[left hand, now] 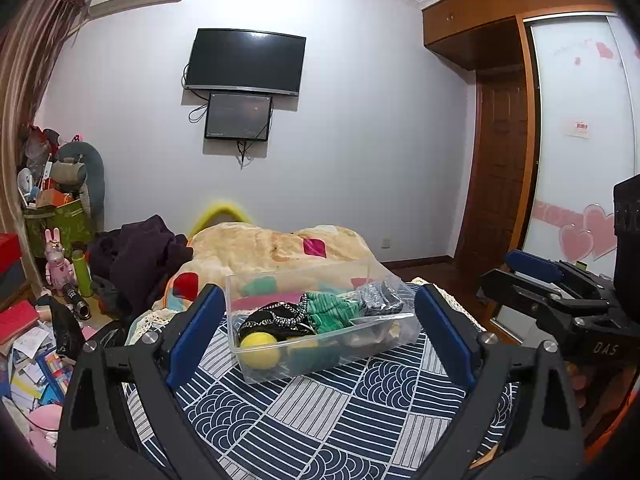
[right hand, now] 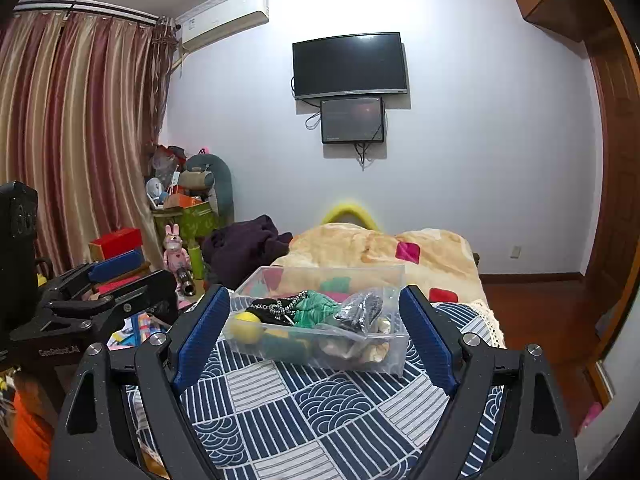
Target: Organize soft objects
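Note:
A clear plastic bin (left hand: pixel 256 368) stands on the blue patterned cloth (left hand: pixel 320 420) on the bed. It holds a yellow ball (left hand: pixel 260 349), a black beaded piece (left hand: pixel 276 318), a green cloth (left hand: pixel 332 310) and a grey item in a clear bag (left hand: pixel 380 299). My left gripper (left hand: pixel 320 334) is open and empty, back from the bin. My right gripper (right hand: pixel 316 334) is open and empty, also short of the bin (right hand: pixel 340 356). The ball (right hand: pixel 247 328) and green cloth (right hand: pixel 316 309) show in the right wrist view too. Each gripper appears in the other's view (left hand: pixel 560 292) (right hand: pixel 100 284).
A beige blanket (left hand: pixel 280 248) and a dark garment (left hand: pixel 144 256) lie beyond the bin. Clutter of books, boxes and a pink rabbit toy (left hand: pixel 58 258) fills the floor at left. A wardrobe (left hand: pixel 580 140) and wooden door stand at right.

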`<state>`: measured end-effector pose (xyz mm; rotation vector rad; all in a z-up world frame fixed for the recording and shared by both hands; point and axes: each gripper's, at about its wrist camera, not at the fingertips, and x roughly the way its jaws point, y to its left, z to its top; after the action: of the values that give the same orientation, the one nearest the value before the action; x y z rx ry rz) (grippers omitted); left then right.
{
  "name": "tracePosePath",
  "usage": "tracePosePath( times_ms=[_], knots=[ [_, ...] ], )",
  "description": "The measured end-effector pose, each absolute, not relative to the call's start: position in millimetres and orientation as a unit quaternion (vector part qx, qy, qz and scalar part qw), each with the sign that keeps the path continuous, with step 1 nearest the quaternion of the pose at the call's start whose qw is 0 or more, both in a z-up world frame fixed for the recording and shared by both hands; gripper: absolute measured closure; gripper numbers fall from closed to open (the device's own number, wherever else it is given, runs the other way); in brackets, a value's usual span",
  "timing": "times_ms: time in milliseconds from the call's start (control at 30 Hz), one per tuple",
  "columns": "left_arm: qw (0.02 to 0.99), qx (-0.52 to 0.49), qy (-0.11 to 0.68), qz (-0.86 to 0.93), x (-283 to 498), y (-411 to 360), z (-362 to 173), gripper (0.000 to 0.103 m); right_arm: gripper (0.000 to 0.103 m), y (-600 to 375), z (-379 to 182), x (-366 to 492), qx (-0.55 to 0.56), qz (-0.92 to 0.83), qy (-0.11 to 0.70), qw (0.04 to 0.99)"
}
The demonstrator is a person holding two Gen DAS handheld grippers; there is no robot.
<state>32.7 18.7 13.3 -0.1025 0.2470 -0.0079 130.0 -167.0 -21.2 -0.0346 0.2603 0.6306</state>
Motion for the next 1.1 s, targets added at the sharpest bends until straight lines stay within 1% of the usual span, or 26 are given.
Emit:
tracePosePath(
  times_ms=[900, 1100],
  knots=[
    [0.991, -0.041, 0.124, -0.006, 29.2, 13.2, 12.1, 0.006, 0.015, -166.6, -15.3, 124.6, -0.015, 0.311, 0.123, 0.942],
    [0.992, -0.036, 0.121, -0.007, 26.2, 11.1, 12.8, 0.003, 0.015, -167.1, -14.0, 123.3, -0.014, 0.311, 0.122, 0.943]
  ],
)
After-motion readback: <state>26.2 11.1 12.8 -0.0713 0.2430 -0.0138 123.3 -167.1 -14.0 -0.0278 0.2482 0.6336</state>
